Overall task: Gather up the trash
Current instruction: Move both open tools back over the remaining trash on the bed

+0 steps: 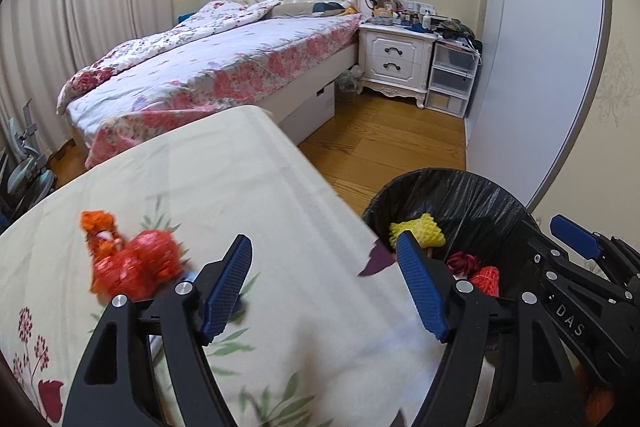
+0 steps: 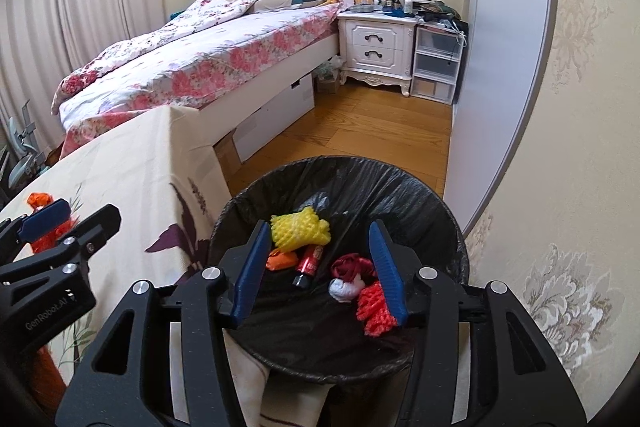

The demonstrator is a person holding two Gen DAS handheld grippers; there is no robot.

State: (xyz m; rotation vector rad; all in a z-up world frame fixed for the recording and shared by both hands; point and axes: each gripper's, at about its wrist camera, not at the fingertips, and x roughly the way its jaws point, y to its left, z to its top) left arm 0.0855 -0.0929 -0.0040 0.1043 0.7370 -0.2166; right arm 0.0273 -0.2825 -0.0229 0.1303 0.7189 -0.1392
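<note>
Now we hold both grippers empty: our left gripper (image 1: 324,287) has its fingers wide apart over the surface (image 1: 224,163), our right gripper (image 2: 318,271) half-spread above the bin (image 2: 360,171).

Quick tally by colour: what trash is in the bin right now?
Yellow: 1, foam net
Orange: 1, wrapper
Red: 3, tube, dark red bunch, red net
White: 1, wad
Total: 6 in the bin

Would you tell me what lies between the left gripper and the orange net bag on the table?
Only bare floral tablecloth lies between left gripper and orange net bag, seen in the left wrist view.
</note>
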